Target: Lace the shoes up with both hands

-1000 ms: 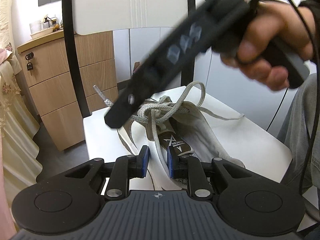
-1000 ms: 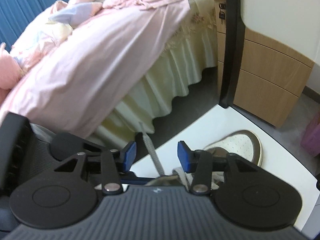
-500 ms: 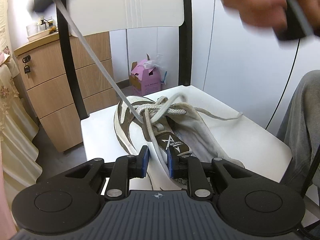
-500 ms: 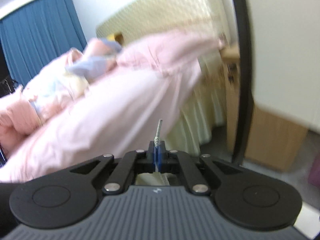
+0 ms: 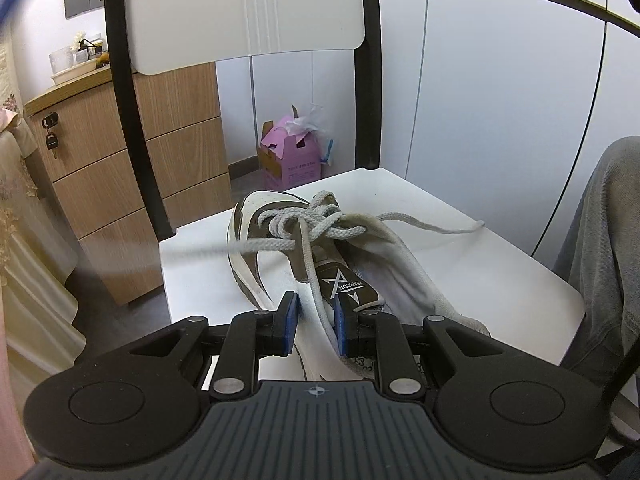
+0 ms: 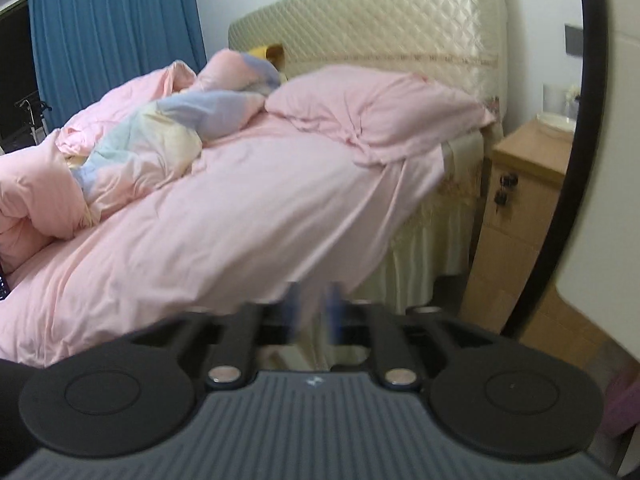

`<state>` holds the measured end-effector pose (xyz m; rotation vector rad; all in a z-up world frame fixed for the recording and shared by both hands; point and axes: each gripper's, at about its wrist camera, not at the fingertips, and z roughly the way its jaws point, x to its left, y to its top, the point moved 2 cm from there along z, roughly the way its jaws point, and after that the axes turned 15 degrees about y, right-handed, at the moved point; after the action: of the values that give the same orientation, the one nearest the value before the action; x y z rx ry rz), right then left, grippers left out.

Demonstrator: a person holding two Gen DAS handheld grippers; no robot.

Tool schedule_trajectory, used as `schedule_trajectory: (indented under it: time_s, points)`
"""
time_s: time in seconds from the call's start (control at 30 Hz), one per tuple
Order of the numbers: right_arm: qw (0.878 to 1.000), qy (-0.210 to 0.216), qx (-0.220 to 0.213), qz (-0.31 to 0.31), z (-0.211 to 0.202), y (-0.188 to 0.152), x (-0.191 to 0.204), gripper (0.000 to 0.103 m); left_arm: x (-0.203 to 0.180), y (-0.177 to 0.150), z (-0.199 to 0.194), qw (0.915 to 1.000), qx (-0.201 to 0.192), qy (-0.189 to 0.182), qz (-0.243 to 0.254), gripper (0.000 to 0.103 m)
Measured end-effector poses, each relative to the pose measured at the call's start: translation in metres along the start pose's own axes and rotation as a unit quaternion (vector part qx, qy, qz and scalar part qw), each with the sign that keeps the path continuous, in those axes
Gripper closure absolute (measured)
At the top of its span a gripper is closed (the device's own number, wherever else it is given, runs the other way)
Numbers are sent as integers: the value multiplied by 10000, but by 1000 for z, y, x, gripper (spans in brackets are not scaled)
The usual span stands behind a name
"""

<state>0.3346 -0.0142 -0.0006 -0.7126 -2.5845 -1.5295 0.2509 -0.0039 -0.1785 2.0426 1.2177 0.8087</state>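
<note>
The shoe (image 5: 320, 264), a white and brown sneaker, lies on the white seat of a chair (image 5: 480, 264), toe toward the chair back. Its grey lace (image 5: 308, 224) is bunched in a loose tangle over the eyelets, just toe-side of the tongue. From that tangle one strand runs down over the tongue toward the heel, another trails off the far side of the shoe across the seat, and a third leaves the near side as a blur, apparently falling or swinging.

The left gripper (image 5: 316, 326) hovers low over the heel end of the shoe, its blue pads standing narrowly apart with the down-running strand passing between them; whether the pads actually pinch it cannot be told (a gap shows on one side). The right gripper (image 6: 314, 310) is up and away from the shoe, facing a pink bed (image 6: 224, 216); its jaws are opening and nothing shows between them.

The lace looks soft, limp and light, likely to slip or sag once let go, so it is best taken near a free tip, where it is stiffest. The shoe itself seems light enough to shift when a strand is pulled.
</note>
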Motion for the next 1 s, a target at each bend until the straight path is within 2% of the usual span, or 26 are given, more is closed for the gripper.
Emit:
schedule_trajectory:
  time_s: [0.03,0.07,0.23,0.3,0.4,0.5,0.57,0.63,0.73,0.8,0.87,0.93,1.0]
  points:
    - [10000,-80,35,-19,0,-2,-1,28,0,0,0,10000,4,5,-2,82]
    - [9998,-204,53,-58,1,-4,0,19,-1,1,0,10000,7,11,1,82]
    - [9981,-495,359,-19,-4,-12,-4,2,-1,1,2,10000,50,76,-19,77]
    - [9965,-697,416,-193,-14,-16,-2,0,-1,2,2,9999,68,117,-43,77]
    - [9943,-1042,113,-187,-40,-25,1,0,-2,3,5,9997,159,170,-113,70]
    - [9874,-1532,-380,143,-68,-46,-4,0,-4,4,6,9995,201,192,-152,66]
    - [9766,-1941,-689,614,-85,-69,-12,0,-6,5,5,9996,168,181,-157,66]
    - [9649,-2122,-910,1254,-97,-100,-22,0,-7,6,3,9995,124,218,-169,66]
    - [9402,-2429,-1118,2112,-106,-152,-30,0,-6,7,-1,9993,48,292,-248,66]
    - [9269,-2473,-1280,2515,-108,-182,-31,1,-3,9,-5,9987,-12,273,-420,66]
    - [9192,-2411,-1273,2840,-107,-201,-31,6,0,10,-8,9979,-47,344,-542,66]
    - [9203,-2352,-1270,2858,-105,-204,-27,7,3,10,-8,9973,-13,401,-616,66]
    - [9256,-2457,-1228,2605,-103,-202,-17,7,5,10,-6,9969,52,430,-654,66]
